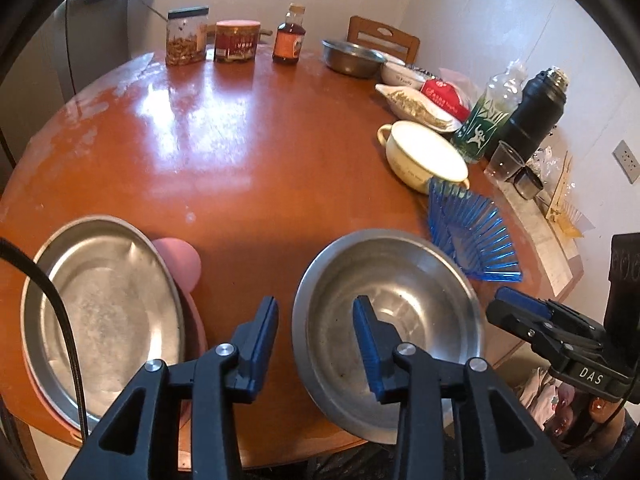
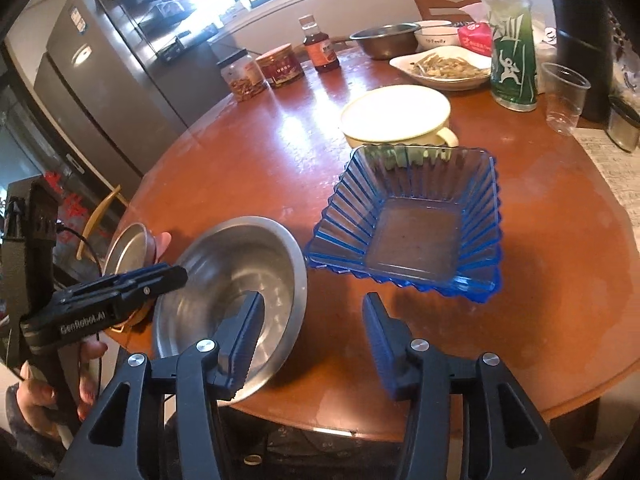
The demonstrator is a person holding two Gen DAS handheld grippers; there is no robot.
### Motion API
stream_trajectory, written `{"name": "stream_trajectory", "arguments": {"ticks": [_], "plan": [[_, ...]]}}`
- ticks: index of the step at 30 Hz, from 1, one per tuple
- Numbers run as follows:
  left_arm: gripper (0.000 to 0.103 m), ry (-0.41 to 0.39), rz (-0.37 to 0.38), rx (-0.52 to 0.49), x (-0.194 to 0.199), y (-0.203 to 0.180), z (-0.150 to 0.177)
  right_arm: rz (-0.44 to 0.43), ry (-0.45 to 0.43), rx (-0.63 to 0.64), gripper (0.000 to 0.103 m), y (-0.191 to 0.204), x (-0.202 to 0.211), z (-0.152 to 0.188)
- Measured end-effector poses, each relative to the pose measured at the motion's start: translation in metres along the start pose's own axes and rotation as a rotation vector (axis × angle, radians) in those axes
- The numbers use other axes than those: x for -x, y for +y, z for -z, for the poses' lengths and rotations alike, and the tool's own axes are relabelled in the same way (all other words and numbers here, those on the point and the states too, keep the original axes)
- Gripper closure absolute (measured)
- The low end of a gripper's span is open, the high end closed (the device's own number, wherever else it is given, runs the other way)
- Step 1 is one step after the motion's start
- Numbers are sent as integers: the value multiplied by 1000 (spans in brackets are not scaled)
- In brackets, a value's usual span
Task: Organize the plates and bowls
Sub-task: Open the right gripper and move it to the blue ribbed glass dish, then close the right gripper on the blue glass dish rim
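A steel bowl [image 1: 400, 300] stands near the front edge of the round wooden table [image 1: 240, 140]. My left gripper [image 1: 316, 316] is open and straddles the bowl's left rim, one finger inside and one outside, with the pads apart from the metal. My right gripper [image 2: 312, 320] is open too, astride the opposite rim of the same steel bowl [image 2: 224, 280]. To the left, a steel plate [image 1: 108, 312] lies on a pink plate [image 1: 180, 260]. A blue ribbed glass dish [image 2: 412, 232] sits just right of the bowl, and behind it is a cream enamel pot [image 2: 396, 114].
At the back stand two jars [image 1: 187, 36], a sauce bottle [image 1: 289, 36] and another steel bowl [image 1: 352, 58]. On the right are a white dish of food [image 1: 416, 106], a green bottle [image 1: 486, 120], a black flask [image 1: 532, 112] and a plastic cup [image 1: 504, 162]. A fridge [image 2: 100, 80] stands at the left.
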State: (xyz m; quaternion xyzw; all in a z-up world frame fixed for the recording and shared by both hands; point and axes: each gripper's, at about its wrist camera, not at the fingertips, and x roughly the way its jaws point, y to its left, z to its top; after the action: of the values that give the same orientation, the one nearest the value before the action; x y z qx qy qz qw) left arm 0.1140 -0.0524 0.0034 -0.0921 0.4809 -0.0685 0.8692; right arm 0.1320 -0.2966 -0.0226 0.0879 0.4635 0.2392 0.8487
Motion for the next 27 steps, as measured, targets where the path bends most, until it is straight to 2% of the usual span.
{"name": "stream_trajectory", "arguments": {"ticks": [5, 9, 11, 15, 19, 22, 23, 25, 27], "plan": [[59, -27, 19, -32, 17, -13, -7, 12, -69, -14, 50, -11, 31, -1], [57, -38, 30, -79, 17, -37, -25, 115, -189, -25, 50, -32, 64, -9], [57, -28, 41, -93, 11, -49, -34, 176, -212, -45, 50, -47, 68, -16], [57, 11, 45, -132, -13, -77, -54, 183, -195, -92, 51, -69, 55, -29], [57, 65, 30, -176, -43, -105, -68, 174, -164, -88, 52, -74, 31, -36], [57, 91, 18, -191, -60, -115, -73, 160, -136, -83, 61, -77, 18, -39], [57, 100, 17, -196, -64, -117, -75, 158, -129, -73, 62, -77, 14, -41], [57, 119, 3, -203, -76, -119, -78, 183, -114, -57, 68, -77, 5, -42], [57, 133, -2, -205, -83, -120, -79, 176, -102, -59, 69, -81, -1, -42]]}}
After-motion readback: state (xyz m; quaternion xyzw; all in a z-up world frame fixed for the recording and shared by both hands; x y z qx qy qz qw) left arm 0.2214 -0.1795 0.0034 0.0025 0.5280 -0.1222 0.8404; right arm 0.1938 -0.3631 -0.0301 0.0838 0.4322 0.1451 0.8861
